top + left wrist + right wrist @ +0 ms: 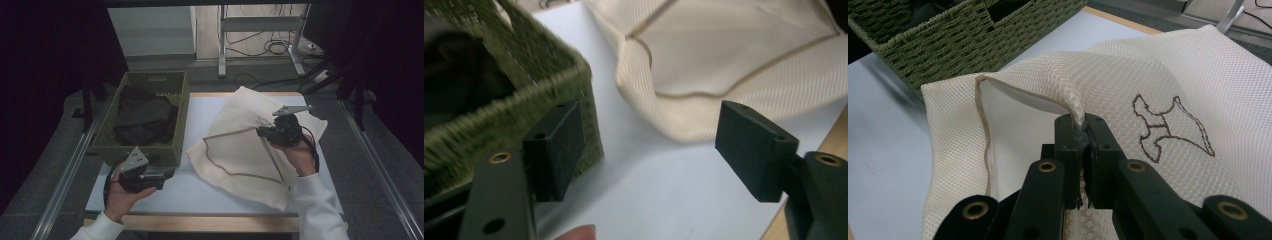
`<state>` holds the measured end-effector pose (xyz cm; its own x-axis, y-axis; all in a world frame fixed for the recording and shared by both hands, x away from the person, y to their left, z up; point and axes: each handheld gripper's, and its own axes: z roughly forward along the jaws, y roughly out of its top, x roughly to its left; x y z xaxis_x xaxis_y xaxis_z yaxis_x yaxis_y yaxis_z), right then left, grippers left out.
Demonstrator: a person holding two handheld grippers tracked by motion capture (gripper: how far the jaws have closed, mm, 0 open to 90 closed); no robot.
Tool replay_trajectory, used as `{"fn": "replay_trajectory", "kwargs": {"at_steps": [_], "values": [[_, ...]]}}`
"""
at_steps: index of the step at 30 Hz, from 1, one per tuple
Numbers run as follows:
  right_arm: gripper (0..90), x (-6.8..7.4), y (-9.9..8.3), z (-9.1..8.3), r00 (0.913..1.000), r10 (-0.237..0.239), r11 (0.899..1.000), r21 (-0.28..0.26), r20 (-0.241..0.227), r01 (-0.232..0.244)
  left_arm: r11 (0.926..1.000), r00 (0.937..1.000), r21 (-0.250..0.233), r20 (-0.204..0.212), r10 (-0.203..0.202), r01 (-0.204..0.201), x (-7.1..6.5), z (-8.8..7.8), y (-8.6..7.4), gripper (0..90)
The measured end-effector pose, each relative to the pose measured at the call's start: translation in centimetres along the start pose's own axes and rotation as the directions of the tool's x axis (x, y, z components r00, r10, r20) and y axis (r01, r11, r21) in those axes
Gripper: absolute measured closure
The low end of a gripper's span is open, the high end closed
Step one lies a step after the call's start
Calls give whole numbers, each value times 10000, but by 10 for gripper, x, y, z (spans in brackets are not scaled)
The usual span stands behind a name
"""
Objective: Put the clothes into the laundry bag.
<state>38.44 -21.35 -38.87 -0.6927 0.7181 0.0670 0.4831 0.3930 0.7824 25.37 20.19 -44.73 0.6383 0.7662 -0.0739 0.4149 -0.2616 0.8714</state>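
Observation:
A cream mesh laundry bag (pixel 250 145) with a brown stitched dog outline (pixel 1170 127) lies on the white table top. My right gripper (pixel 1080 122) is shut on the bag's top layer near its opening and holds that fold lifted, so the mouth gapes. In the high view the right gripper (pixel 265 131) sits over the bag's middle. My left gripper (pixel 167 174) is at the front corner of the green wicker basket (pixel 112 142), open, with nothing between its jaws. Dark clothing (pixel 145 117) lies in the basket. The bag's lower edge (pixel 704 100) shows past the left gripper (pixel 649 150).
The table's wooden front edge (pixel 200 222) runs along the bottom. Metal rails (pixel 65 177) flank the table on both sides. A desk frame and cables (pixel 270 47) stand on the floor behind. Bare white surface (pixel 175 197) lies between the basket and the bag.

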Motion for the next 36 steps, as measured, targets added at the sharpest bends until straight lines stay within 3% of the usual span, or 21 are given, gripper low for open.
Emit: {"fn": "replay_trajectory", "kwargs": {"at_steps": [6,10,17,26,36], "values": [[854,0,0,-1,10000,26,10000,-20,14,-26,9992,9992,8,109,-388,388,8,-1,8,264],[855,-1,-1,-2,10000,42,10000,-19,29,-41,9994,9994,-132,-110,-315,313,9,-2,12,266],[855,-1,-1,-2,10000,36,10000,-41,42,-36,9996,9997,-178,-143,-207,204,13,-3,29,264],[855,-1,-1,-3,10000,53,10000,-67,42,-53,9983,9988,-297,-48,-494,492,32,-1,53,258],[855,-1,-1,-3,9999,2,9999,-104,114,-1,9978,9979,-265,-208,-613,607,44,4,66,247]]}}
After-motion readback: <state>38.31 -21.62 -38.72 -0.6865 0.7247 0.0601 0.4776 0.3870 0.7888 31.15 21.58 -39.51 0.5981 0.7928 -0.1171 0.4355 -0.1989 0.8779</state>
